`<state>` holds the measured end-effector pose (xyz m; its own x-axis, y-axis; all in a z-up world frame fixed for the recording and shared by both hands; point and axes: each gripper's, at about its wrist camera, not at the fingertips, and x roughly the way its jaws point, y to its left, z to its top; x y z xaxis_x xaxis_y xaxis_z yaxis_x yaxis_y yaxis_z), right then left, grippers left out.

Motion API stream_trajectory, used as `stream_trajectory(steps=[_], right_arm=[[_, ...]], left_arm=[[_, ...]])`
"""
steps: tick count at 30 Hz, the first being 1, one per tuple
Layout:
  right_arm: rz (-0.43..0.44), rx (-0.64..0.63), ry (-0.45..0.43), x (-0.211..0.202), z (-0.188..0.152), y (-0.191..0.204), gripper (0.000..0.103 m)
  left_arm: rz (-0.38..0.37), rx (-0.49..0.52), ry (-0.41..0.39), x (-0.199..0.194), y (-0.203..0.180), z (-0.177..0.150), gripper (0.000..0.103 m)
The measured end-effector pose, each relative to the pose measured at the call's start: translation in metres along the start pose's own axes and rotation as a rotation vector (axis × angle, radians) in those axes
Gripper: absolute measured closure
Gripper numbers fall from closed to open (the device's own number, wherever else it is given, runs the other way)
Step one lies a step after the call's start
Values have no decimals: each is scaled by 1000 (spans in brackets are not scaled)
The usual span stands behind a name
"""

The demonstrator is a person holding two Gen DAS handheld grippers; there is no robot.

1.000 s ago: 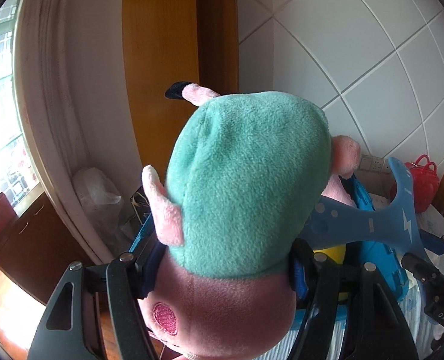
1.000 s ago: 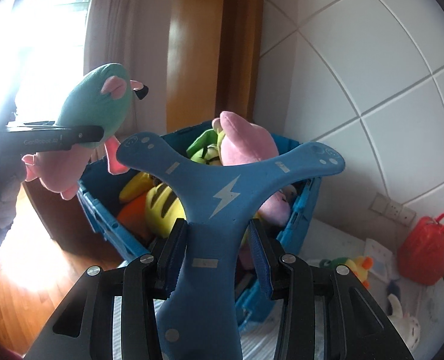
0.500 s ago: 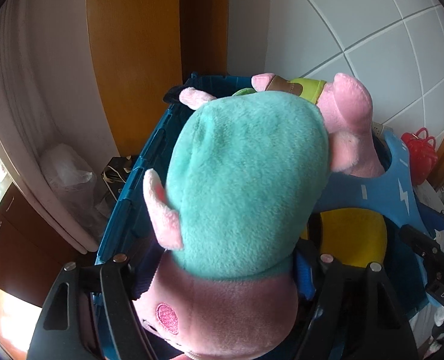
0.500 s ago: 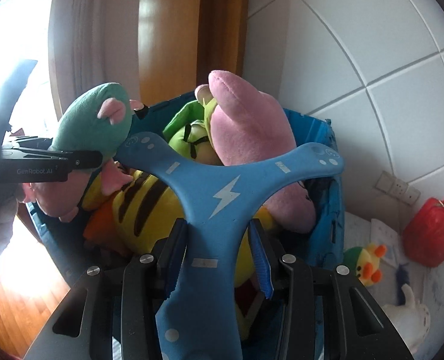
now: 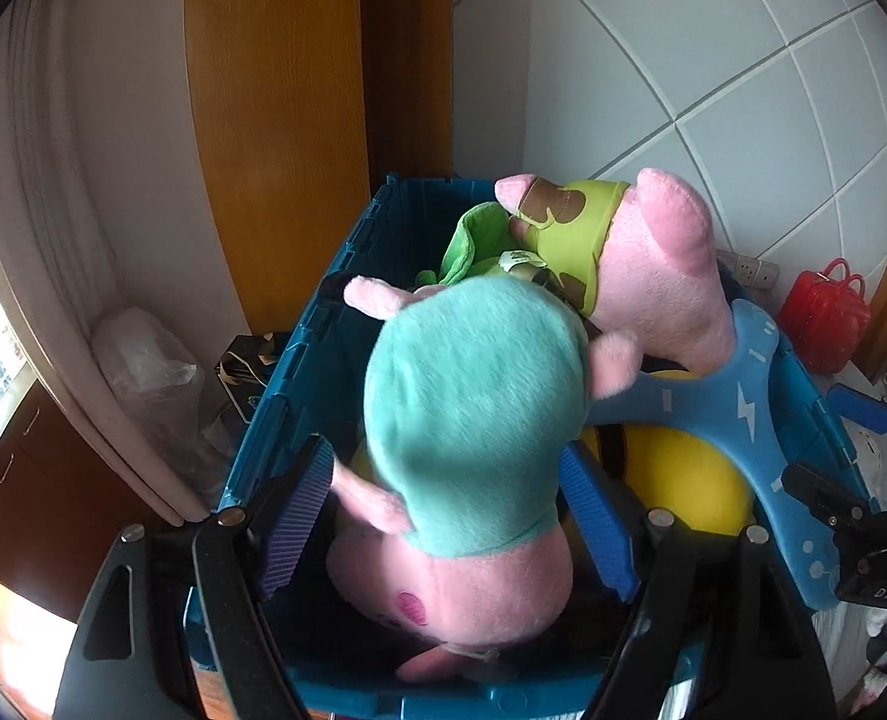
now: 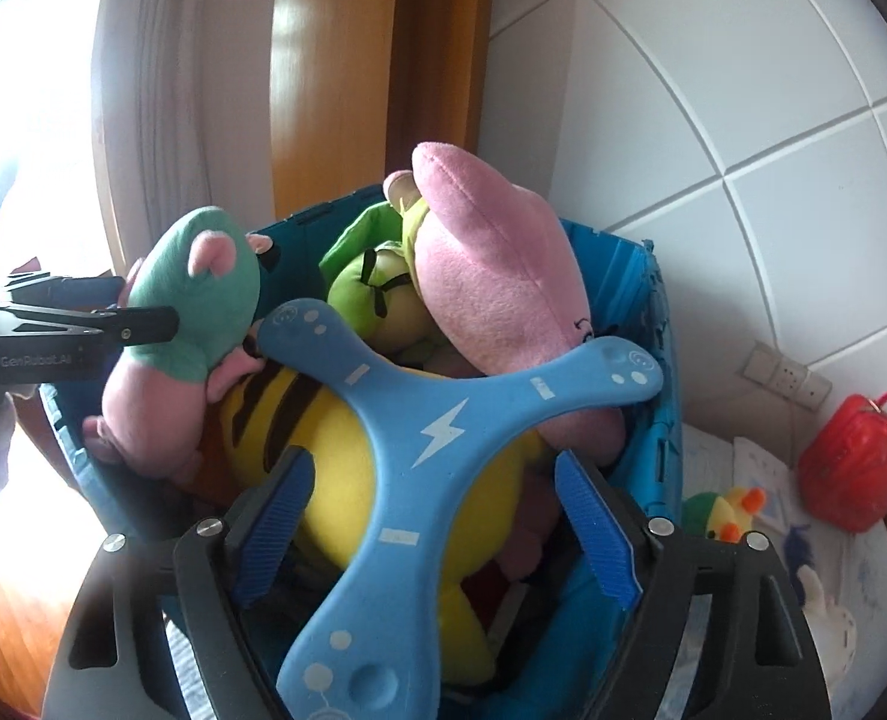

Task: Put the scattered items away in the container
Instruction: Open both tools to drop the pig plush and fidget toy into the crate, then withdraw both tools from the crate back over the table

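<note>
Tools [image 6: 425, 516] opening over blue bin [image 6: 662, 438] of plush toys [image 6: 491, 300].

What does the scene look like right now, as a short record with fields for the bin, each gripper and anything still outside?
container: blue bin, piled with plush toys
left gripper: jaws opening, pads off the pig plush in a teal dress between them, over the bin
right gripper: jaws opening, pads clear of the blue three-armed boomerang, which lies on the yellow striped plush
also in bin: pink star plush, green plush
outside bin: red basket, duck toy
</note>
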<state>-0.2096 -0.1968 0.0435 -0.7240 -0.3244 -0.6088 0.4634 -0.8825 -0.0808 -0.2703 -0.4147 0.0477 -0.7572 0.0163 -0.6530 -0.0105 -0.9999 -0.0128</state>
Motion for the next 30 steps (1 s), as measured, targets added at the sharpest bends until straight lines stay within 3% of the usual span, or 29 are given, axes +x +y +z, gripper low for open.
stream_trajectory(steps=[7,10,22,30], right_arm=[[-14,16,-35,-28,-8,1,14],[-26,22,-53,-43,-14,4,6],[-91,90,-67,-84,-46,5,0],[-88,93,-78,-100,-63,6,0]], left_arm=[[5,8,-65,-41,-7,-18,19],[-4,11,-74,-51,-10,-29,19],[-57,31,-38,-57,-23,-66,19],[-39,18,-29,-65,-35,-84,19]])
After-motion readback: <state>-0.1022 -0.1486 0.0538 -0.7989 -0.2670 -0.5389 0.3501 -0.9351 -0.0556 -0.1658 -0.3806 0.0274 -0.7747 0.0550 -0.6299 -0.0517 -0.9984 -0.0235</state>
